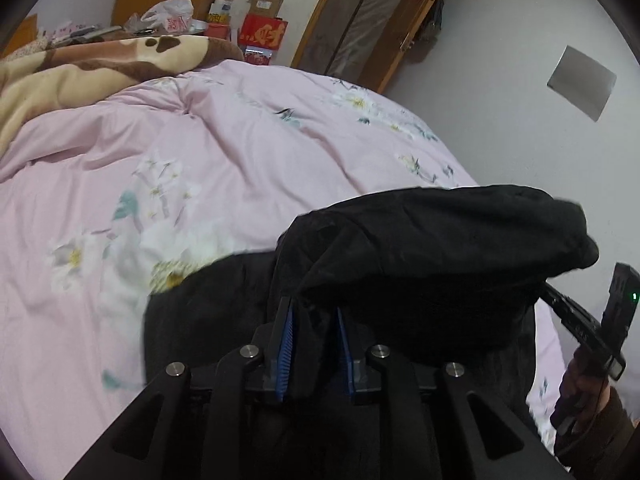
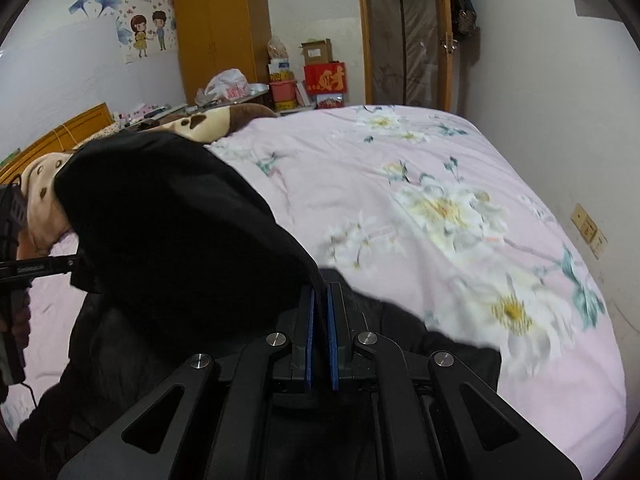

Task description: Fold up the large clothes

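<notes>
A large black garment (image 1: pixel 432 248) is held up between both grippers over a bed with a pink flowered quilt (image 1: pixel 168 168). My left gripper (image 1: pixel 314 308) is shut on one edge of the garment, with cloth pinched between its blue pads. My right gripper (image 2: pixel 320 292) is shut on the other edge of the black garment (image 2: pixel 172 220). The lifted cloth bulges between the two grippers, and more of it hangs and lies below them. The right gripper also shows at the right edge of the left wrist view (image 1: pixel 548 292). The left gripper shows at the left edge of the right wrist view (image 2: pixel 72 262).
A brown and cream blanket (image 1: pixel 92 68) lies at the head of the bed. Boxes and bags (image 2: pixel 316 76) are stacked beside a wooden wardrobe (image 2: pixel 220 28) and a door (image 2: pixel 404 36). A white wall (image 2: pixel 560 120) runs along the bed's far side.
</notes>
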Available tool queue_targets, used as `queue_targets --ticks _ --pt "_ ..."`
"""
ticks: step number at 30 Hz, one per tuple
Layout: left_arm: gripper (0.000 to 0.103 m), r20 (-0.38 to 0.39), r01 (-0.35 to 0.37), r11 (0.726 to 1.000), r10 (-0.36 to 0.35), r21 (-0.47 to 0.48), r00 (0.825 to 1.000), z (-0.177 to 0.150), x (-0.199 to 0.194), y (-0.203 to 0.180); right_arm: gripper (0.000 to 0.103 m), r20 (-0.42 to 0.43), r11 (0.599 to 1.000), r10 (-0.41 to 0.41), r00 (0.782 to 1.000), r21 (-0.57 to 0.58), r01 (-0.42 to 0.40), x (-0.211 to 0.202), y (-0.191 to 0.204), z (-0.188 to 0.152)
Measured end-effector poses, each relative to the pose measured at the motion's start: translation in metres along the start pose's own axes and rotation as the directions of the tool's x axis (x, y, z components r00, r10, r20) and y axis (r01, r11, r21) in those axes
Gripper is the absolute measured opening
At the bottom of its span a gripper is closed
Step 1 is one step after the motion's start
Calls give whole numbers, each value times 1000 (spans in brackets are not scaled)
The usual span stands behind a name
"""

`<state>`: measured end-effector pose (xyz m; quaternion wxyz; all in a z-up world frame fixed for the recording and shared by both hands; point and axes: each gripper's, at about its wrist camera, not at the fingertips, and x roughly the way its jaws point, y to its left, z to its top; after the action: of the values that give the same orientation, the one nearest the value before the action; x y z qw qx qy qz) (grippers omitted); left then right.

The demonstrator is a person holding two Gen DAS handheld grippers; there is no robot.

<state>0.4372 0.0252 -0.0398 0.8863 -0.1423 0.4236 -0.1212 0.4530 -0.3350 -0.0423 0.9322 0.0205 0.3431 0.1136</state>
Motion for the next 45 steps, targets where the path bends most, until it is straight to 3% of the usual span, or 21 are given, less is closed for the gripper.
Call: queue_targets --ticks 1,4,8,10,13,14,15,17,19,20,22,24,28,29,30,32,33,35,38,45 --pt "26 18 6 1000 -6 17 1000 -7 -12 -2 6 -1 1000 2 1000 5 -2 -2 0 -3" --pt "65 17 69 998 -69 1 998 -25 -50 -6 6 10 999 -8 1000 -34 8 -13 4 -13" --pt "84 -44 204 974 -209 -102 977 -37 -64 -24 6 6 1000 4 1000 -25 -4 -18 5 -24" --pt "85 -75 324 925 -344 -197 936 -32 -56 -38 6 0 1000 1 1000 -25 -1 -20 6 -28" --pt "85 -30 411 862 -438 -296 898 -14 -42 -55 6 9 1000 -10 1000 -20 10 -30 8 -33" --pt "85 -36 413 854 -446 -318 894 -10 -37 -60 6 10 1000 -11 1000 -20 12 -31 6 -34" --pt "85 -60 402 855 -444 -328 894 -5 -29 -68 6 9 1000 -17 1000 -18 17 -34 6 -37" --pt "85 -69 351 855 -405 -382 912 -3 -21 -76 6 -1 1000 -22 1000 -9 22 -37 3 -41" --pt "85 -75 348 838 -414 -421 907 0 -12 -80 6 -15 999 -29 999 -17 28 -36 1 -46" --pt "85 -78 308 838 -381 -450 921 2 -10 -79 6 -26 999 -34 999 -22 33 -35 0 -48" --pt "85 -49 308 806 -383 -505 922 4 -5 -76 6 -30 999 -29 999 -18 28 -34 -1 -52" --pt "85 -71 276 780 -378 -562 923 6 6 -75 6 -29 1000 -30 999 -4 30 -35 -2 -55" --pt "78 -97 245 764 -372 -597 923 5 22 -78 6 -27 1000 -14 1000 11 14 -36 -1 -59" --pt "64 -99 241 779 -360 -579 928 7 23 -81 6 -28 1000 -12 1000 8 12 -37 0 -59" --pt "58 -105 234 795 -349 -559 931 6 23 -82 6 -31 1000 -11 999 3 12 -37 2 -59" --pt "24 -117 238 811 -350 -535 930 6 22 -84 6 -29 1000 -2 1000 8 3 -41 5 -59" --pt "16 -122 236 820 -345 -522 931 6 21 -85 6 -24 1000 -4 1000 3 4 -45 8 -59" --pt "11 -114 229 845 -320 -484 941 9 11 -89 6 -17 1000 15 1000 -16 -16 -50 16 -61" --pt "11 -76 272 862 -334 -427 939 16 -11 -99 6 -29 997 73 997 -3 -73 -56 28 -67" --pt "11 -41 353 861 -394 -367 918 12 -43 -107 10 -79 979 181 980 113 -172 -23 44 -70"
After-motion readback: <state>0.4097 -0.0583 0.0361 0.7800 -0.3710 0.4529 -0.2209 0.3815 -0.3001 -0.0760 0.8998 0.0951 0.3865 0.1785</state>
